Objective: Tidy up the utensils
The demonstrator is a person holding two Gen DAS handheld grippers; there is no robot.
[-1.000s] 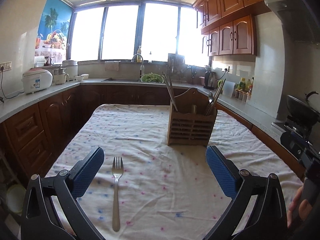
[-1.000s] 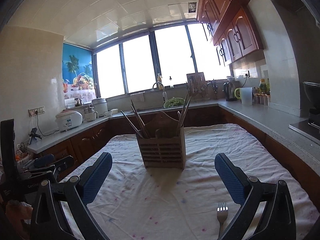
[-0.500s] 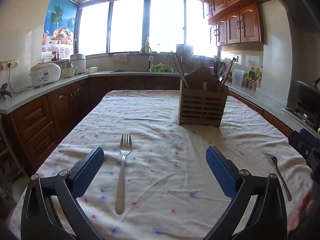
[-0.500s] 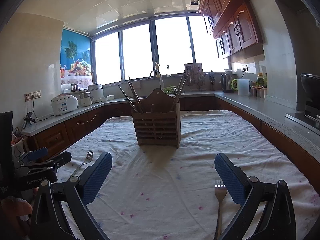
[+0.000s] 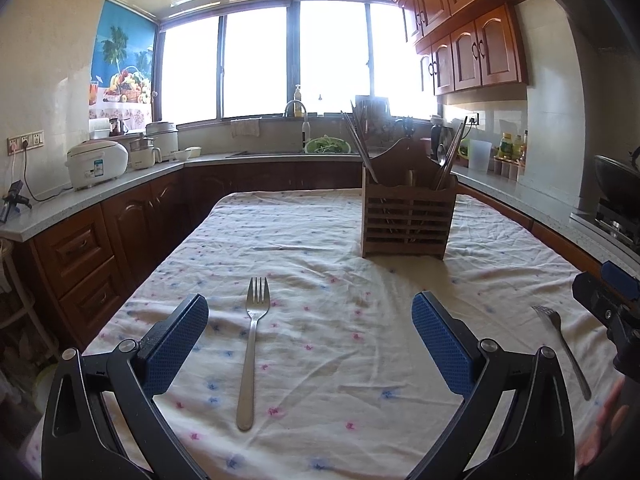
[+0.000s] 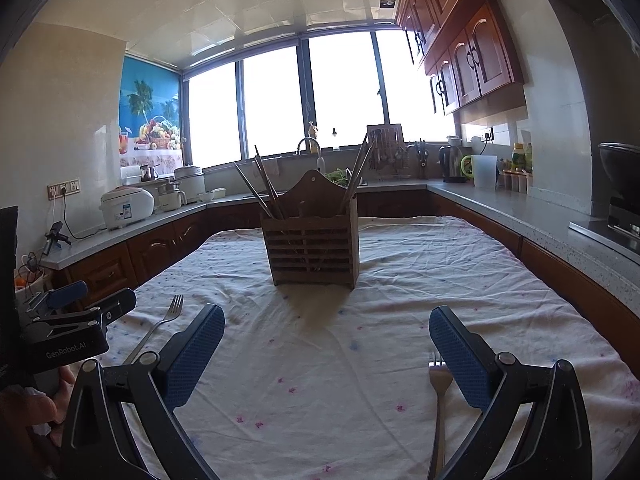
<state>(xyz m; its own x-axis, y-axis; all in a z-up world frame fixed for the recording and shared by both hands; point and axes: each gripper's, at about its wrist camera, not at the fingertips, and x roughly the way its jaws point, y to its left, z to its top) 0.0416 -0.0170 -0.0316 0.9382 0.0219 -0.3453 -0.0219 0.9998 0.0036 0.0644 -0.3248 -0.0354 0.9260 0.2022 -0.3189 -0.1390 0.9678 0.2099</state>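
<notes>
risk: left gripper [image 5: 310,340] spread wide, fork [image 5: 252,348] lower centre lying flat on cloth [image 5: 320,240]; pads may snag fabric. right gripper [image 6: 326,350] spread, empty.

A home kitchen; dark wooden wall cabinets [image 5: 472,44] hang over a speckled grey countertop [image 5: 516,196] that wraps the room; a sink faucet [image 5: 296,110] stands under the wide window [image 5: 296,60]; a white rice cooker [image 5: 97,163] sits by a wall socket [image 5: 25,142]; an electric kettle [image 6: 450,162] and a wok [image 5: 616,180] stand along the right side; a fruit poster [image 6: 150,120] decorates the wall.
</notes>
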